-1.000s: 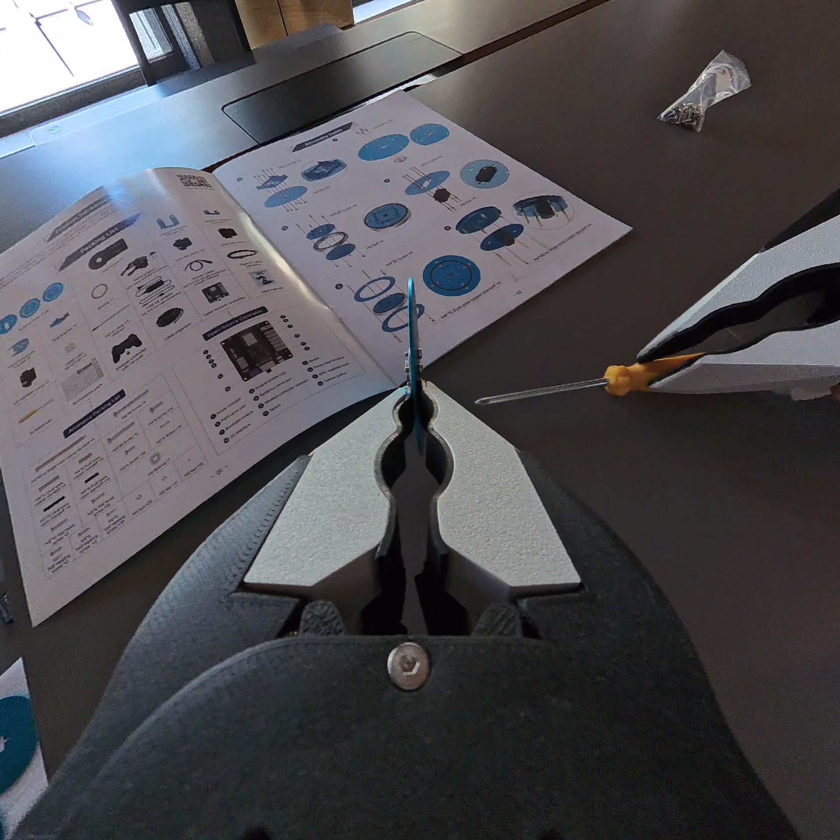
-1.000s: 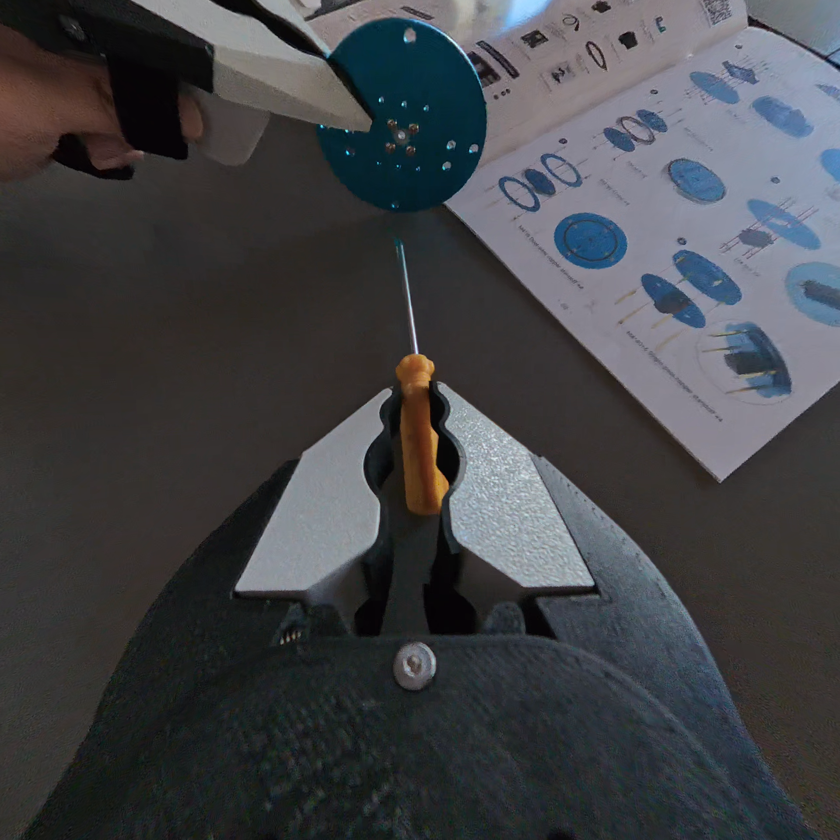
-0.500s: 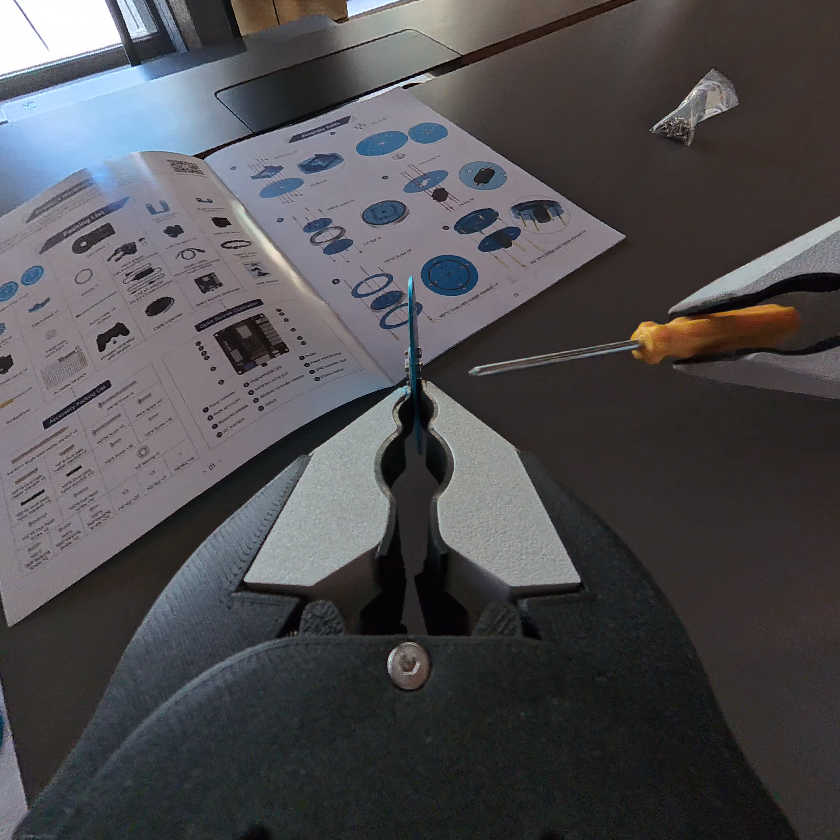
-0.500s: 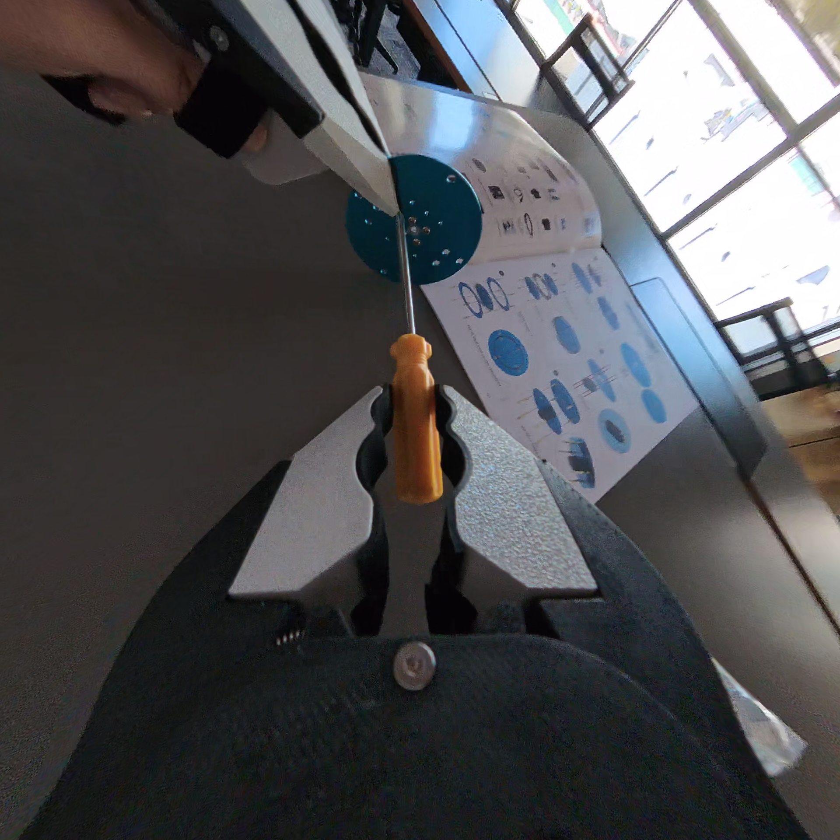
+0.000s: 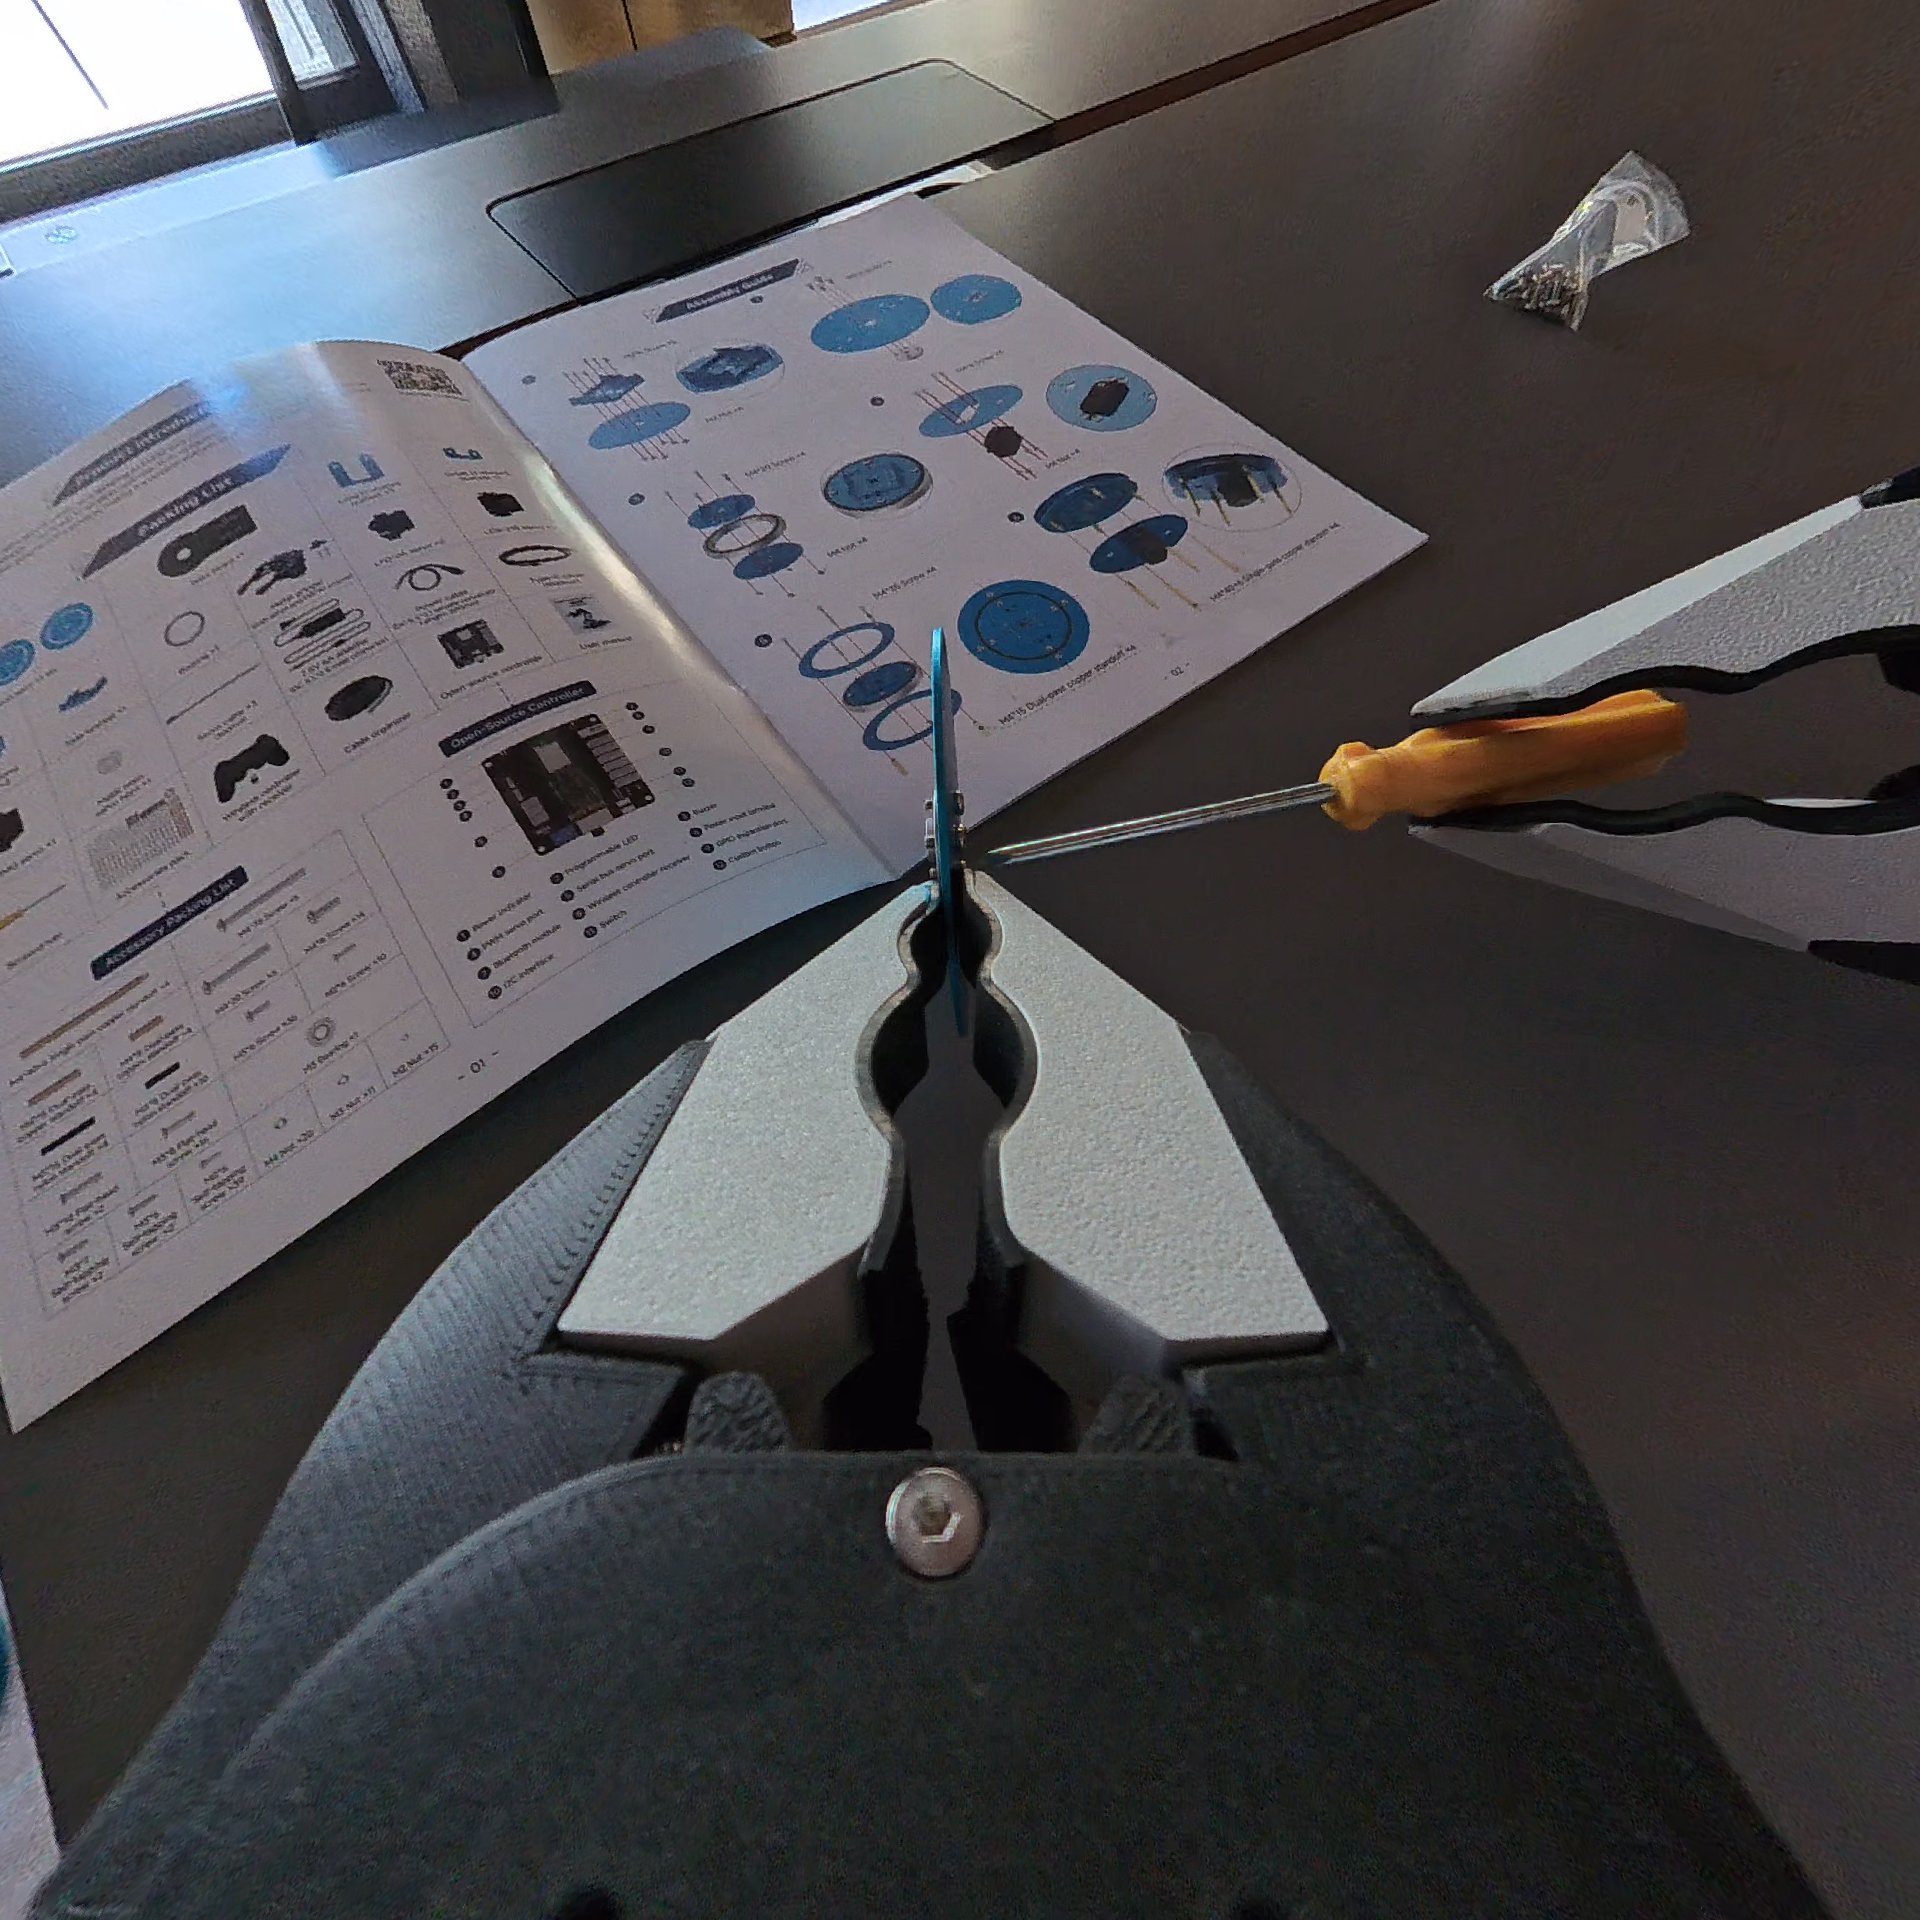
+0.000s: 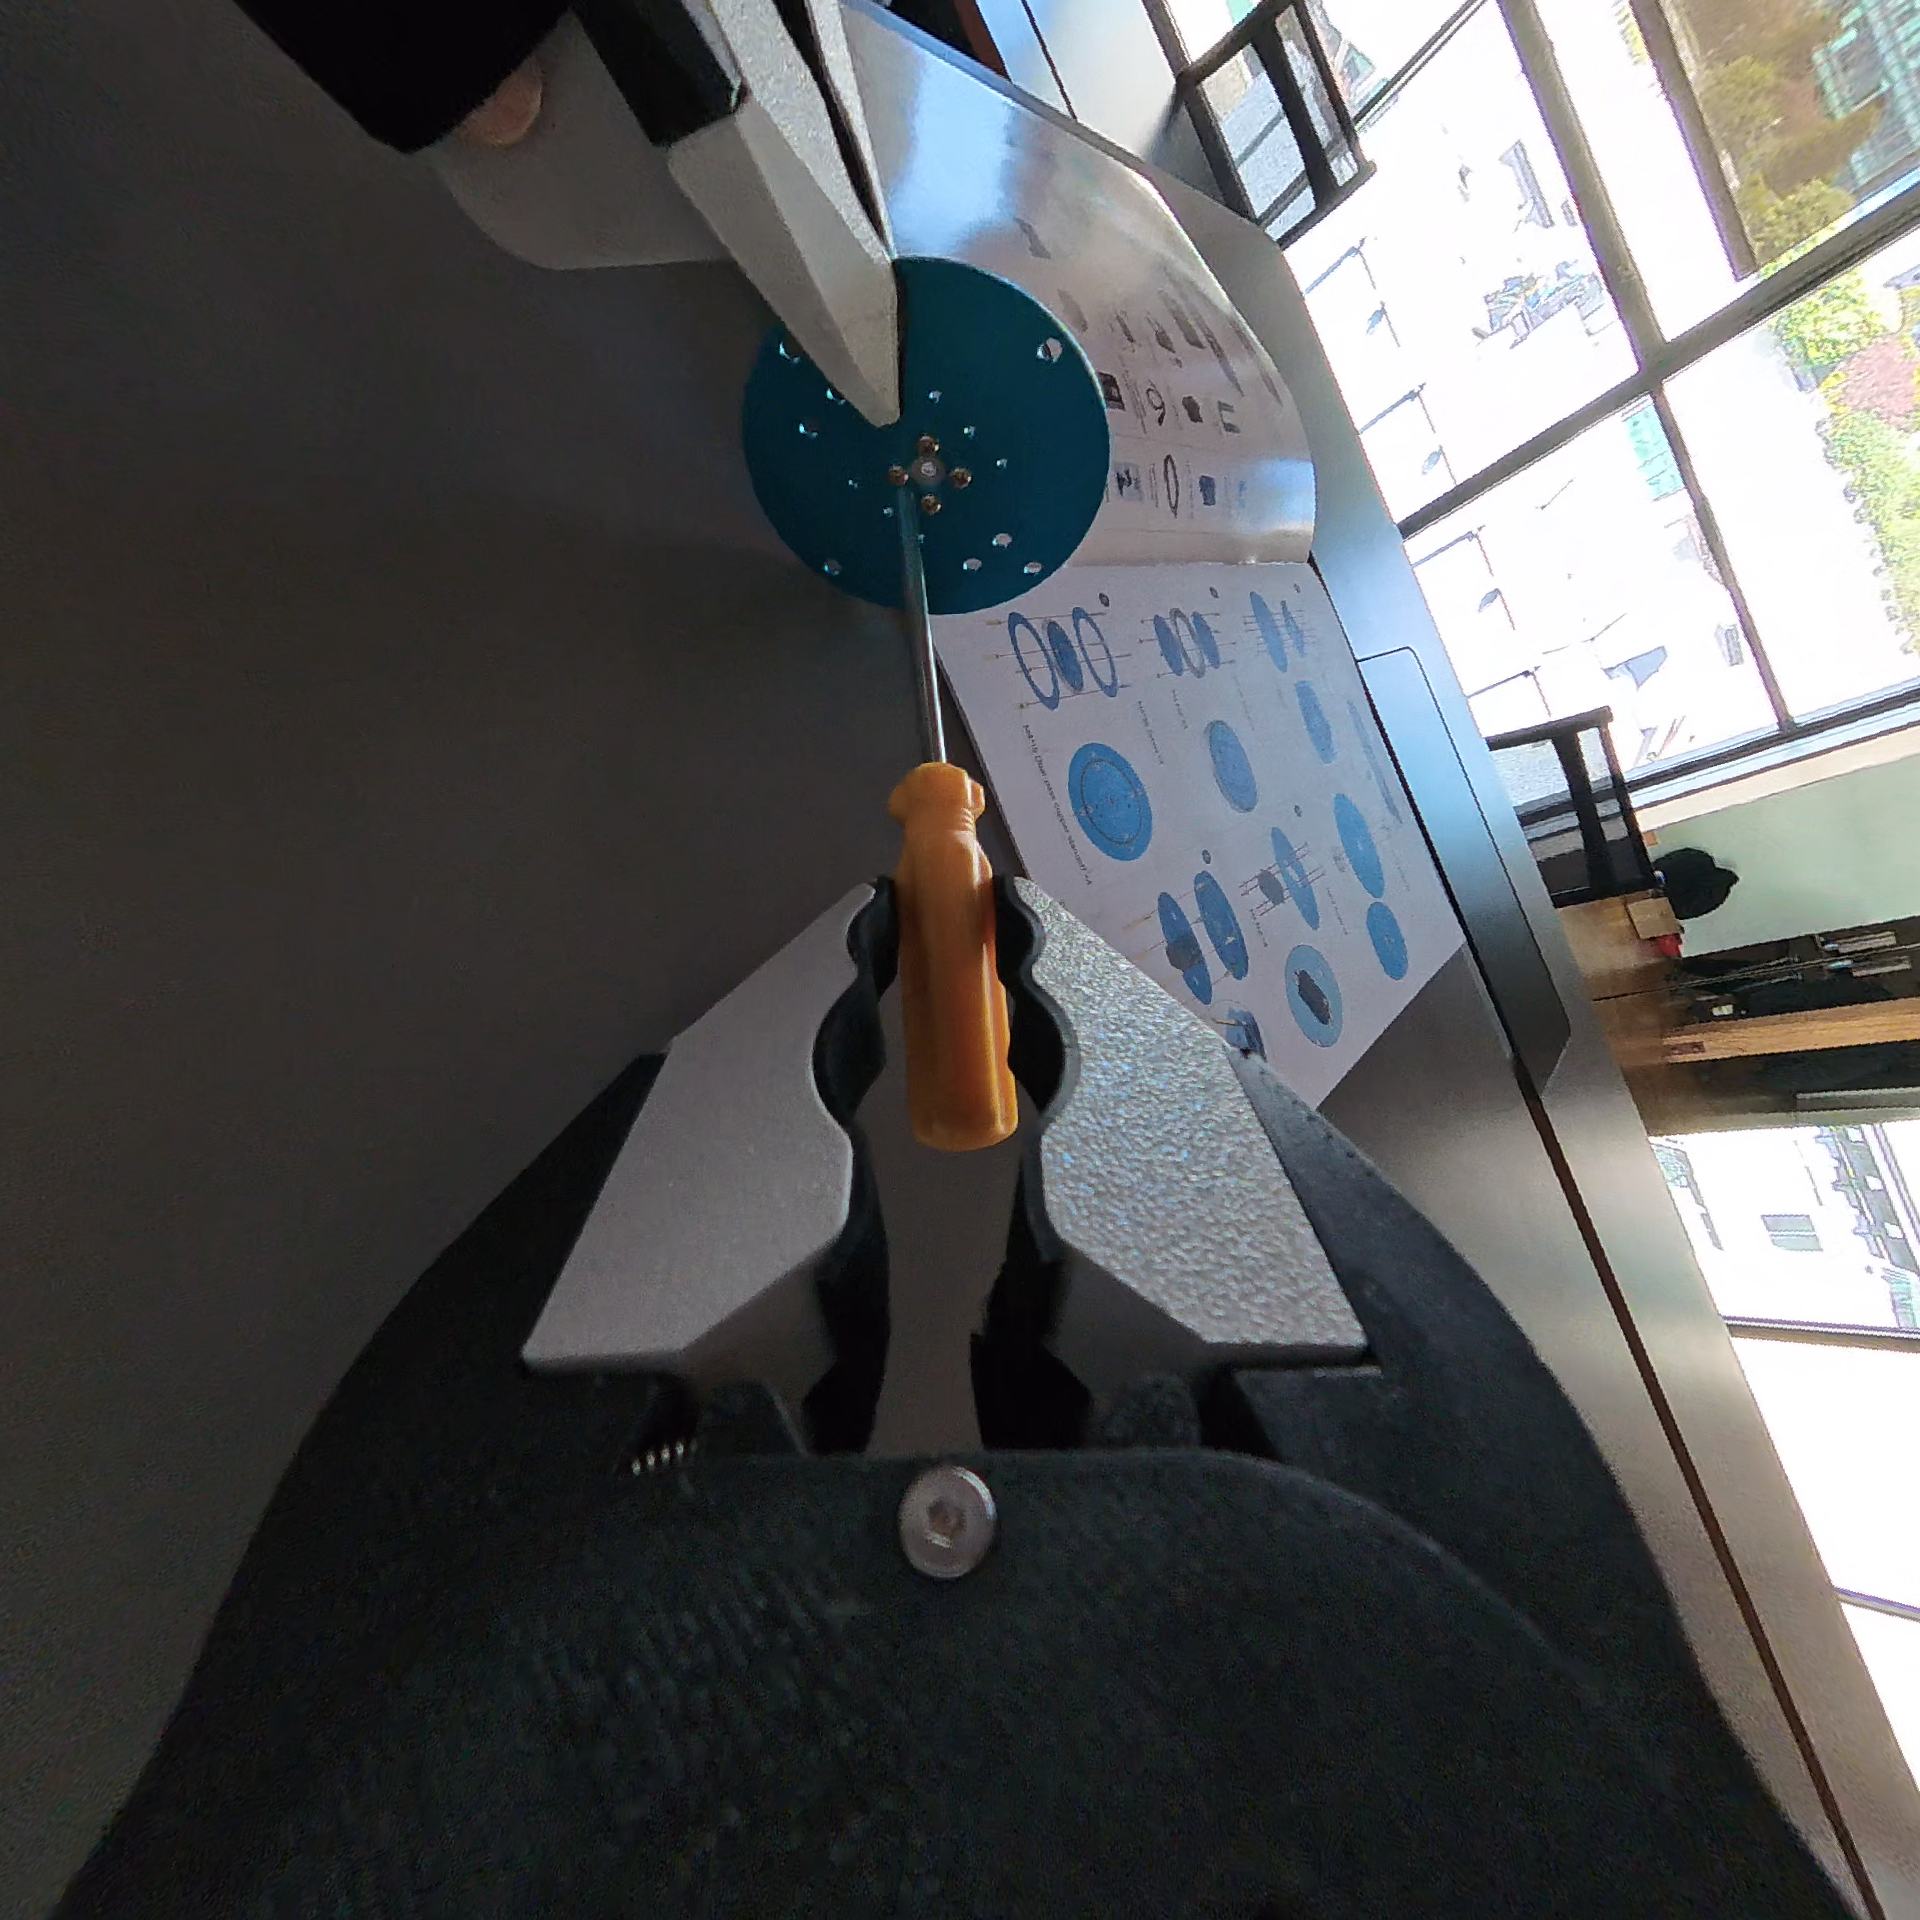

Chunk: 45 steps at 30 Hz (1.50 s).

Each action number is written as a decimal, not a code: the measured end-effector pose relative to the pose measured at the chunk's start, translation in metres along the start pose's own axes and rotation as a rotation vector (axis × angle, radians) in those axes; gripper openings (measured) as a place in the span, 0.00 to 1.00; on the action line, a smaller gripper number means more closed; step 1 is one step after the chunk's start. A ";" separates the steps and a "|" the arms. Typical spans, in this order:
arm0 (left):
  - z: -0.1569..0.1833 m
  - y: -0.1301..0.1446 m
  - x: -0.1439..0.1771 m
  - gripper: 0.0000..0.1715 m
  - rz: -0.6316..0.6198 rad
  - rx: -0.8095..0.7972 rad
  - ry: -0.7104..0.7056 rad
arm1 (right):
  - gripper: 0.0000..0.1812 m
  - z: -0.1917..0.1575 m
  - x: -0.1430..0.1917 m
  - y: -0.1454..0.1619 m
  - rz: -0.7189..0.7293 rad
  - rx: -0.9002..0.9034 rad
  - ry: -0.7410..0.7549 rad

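My left gripper (image 5: 943,914) is shut on a thin blue round plate (image 5: 941,748), held upright and edge-on above the dark table (image 5: 1455,1143). In the right wrist view the plate (image 6: 997,436) faces me, with small holes and brass screws at its centre, and the left gripper (image 6: 883,405) pinches its rim. My right gripper (image 6: 940,904) is shut on an orange-handled screwdriver (image 6: 951,966). Its metal shaft (image 6: 920,623) reaches the lowest brass screw near the plate's centre. In the left wrist view the screwdriver (image 5: 1496,753) comes in from the right and its tip meets the plate.
An open instruction booklet (image 5: 520,675) lies on the table behind the plate, and also shows in the right wrist view (image 6: 1226,790). A small clear bag of screws (image 5: 1590,244) lies at the far right. Windows (image 6: 1662,364) run along the table's far side. My hands' fingertips stand some 10 cm from each other.
My right gripper has rolled and moved toward the plate; the screwdriver tip, apart from the plate a second ago, now touches a screw near its centre. The left gripper holds still.
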<state>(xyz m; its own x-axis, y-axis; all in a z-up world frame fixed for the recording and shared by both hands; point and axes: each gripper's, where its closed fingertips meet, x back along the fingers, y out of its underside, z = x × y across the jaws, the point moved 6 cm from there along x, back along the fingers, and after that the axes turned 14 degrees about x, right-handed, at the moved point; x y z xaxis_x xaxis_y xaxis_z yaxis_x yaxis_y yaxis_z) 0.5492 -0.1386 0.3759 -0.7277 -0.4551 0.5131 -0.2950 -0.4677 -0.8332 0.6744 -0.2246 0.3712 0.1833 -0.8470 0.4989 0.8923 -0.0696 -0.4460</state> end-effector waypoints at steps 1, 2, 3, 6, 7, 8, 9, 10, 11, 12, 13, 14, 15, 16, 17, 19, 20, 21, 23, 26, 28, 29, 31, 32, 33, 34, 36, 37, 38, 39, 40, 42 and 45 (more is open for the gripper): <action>0.000 0.000 0.000 0.00 0.000 -0.001 0.000 | 0.10 0.000 0.000 0.000 0.005 -0.005 -0.004; 0.000 0.000 0.000 0.00 0.000 -0.001 0.000 | 0.10 0.000 0.000 -0.001 0.004 -0.005 -0.006; 0.000 0.000 0.000 0.00 0.000 -0.002 0.000 | 0.10 -0.001 -0.001 0.000 0.000 -0.001 -0.006; 0.001 0.000 0.000 0.00 0.000 -0.004 0.000 | 0.10 -0.001 -0.002 -0.001 0.000 0.001 -0.003; 0.001 0.000 0.000 0.00 0.000 -0.004 -0.001 | 0.10 -0.001 -0.002 -0.001 0.002 0.000 -0.004; 0.001 0.000 0.000 0.00 0.000 -0.006 -0.001 | 0.10 0.000 -0.001 -0.002 0.009 -0.003 -0.001; 0.001 0.000 0.000 0.00 -0.001 -0.008 -0.002 | 0.10 0.000 -0.001 -0.003 0.007 0.003 0.004; 0.001 0.000 0.000 0.00 -0.001 -0.006 -0.001 | 0.10 0.000 -0.001 -0.003 0.001 0.024 0.016; 0.001 0.000 0.000 0.00 -0.002 -0.004 -0.001 | 0.10 0.000 -0.001 -0.003 -0.007 0.058 0.033; 0.000 0.000 0.000 0.00 -0.003 0.000 -0.003 | 0.10 0.000 -0.001 -0.004 -0.017 0.097 0.050; 0.000 0.000 0.000 0.00 -0.007 0.007 -0.003 | 0.10 -0.002 -0.001 -0.006 -0.017 0.146 0.066; -0.001 0.001 -0.001 0.00 -0.015 0.018 0.001 | 0.10 -0.002 0.000 -0.007 -0.013 0.211 0.095; -0.001 0.002 -0.002 0.00 -0.022 0.028 0.005 | 0.10 -0.002 0.000 -0.008 -0.015 0.277 0.131; -0.001 0.002 -0.002 0.00 -0.024 0.036 0.007 | 0.10 -0.003 0.000 -0.007 -0.026 0.326 0.150; -0.002 0.002 -0.002 0.00 -0.023 0.035 0.006 | 0.10 -0.003 -0.001 -0.007 -0.035 0.342 0.152; -0.001 0.002 -0.002 0.00 -0.023 0.026 -0.001 | 0.10 -0.003 -0.003 -0.005 -0.030 0.294 0.119; -0.001 0.002 -0.002 0.00 -0.023 0.019 -0.005 | 0.09 -0.002 -0.004 -0.004 -0.023 0.225 0.086; -0.001 0.001 -0.001 0.00 -0.023 0.013 -0.008 | 0.10 0.000 -0.005 -0.003 -0.010 0.135 0.051; 0.000 0.001 -0.001 0.00 -0.018 0.006 -0.012 | 0.10 0.004 -0.006 0.001 0.017 -0.058 -0.033; 0.002 0.001 -0.001 0.00 -0.011 -0.017 -0.025 | 0.09 0.005 -0.010 0.006 0.037 -0.272 -0.142; 0.003 0.001 -0.001 0.00 -0.009 -0.034 -0.034 | 0.09 0.002 -0.011 0.009 0.053 -0.365 -0.194; 0.003 0.001 -0.001 0.00 -0.009 -0.044 -0.038 | 0.09 -0.001 -0.012 0.010 0.064 -0.414 -0.233; 0.005 0.001 -0.001 0.00 -0.007 -0.061 -0.046 | 0.08 -0.001 -0.013 0.012 0.085 -0.486 -0.259; 0.005 0.002 -0.001 0.00 -0.007 -0.068 -0.051 | 0.08 -0.001 -0.013 0.013 0.091 -0.505 -0.266; 0.005 0.002 -0.001 0.00 -0.006 -0.075 -0.054 | 0.08 0.000 -0.013 0.013 0.101 -0.527 -0.274; 0.005 0.002 -0.001 0.00 -0.005 -0.082 -0.055 | 0.08 0.000 -0.012 0.014 0.109 -0.553 -0.289; 0.006 0.001 -0.001 0.00 -0.003 -0.096 -0.058 | 0.09 0.000 -0.013 0.015 0.121 -0.613 -0.333; 0.007 0.001 -0.001 0.00 -0.002 -0.106 -0.061 | 0.09 0.000 -0.014 0.016 0.124 -0.643 -0.359; 0.007 0.001 -0.001 0.00 -0.001 -0.116 -0.065 | 0.09 0.000 -0.014 0.017 0.129 -0.668 -0.377; 0.008 0.002 -0.001 0.00 0.000 -0.126 -0.067 | 0.09 0.000 -0.015 0.018 0.134 -0.689 -0.395; 0.009 0.002 -0.001 0.00 0.002 -0.138 -0.068 | 0.09 -0.001 -0.016 0.020 0.133 -0.703 -0.413; 0.011 0.001 -0.001 0.00 0.008 -0.176 -0.071 | 0.09 -0.002 -0.015 0.021 0.143 -0.713 -0.443; 0.017 0.001 -0.001 0.00 0.015 -0.228 -0.075 | 0.09 -0.006 -0.012 0.021 0.127 -0.641 -0.444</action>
<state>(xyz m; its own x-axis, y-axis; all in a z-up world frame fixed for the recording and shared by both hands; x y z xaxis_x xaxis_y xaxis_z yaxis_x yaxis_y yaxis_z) 0.5601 -0.1513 0.3780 -0.6874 -0.5200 0.5071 -0.4228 -0.2812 -0.8615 0.6890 -0.2193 0.3514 0.5357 -0.5888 0.6053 0.4665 -0.3911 -0.7933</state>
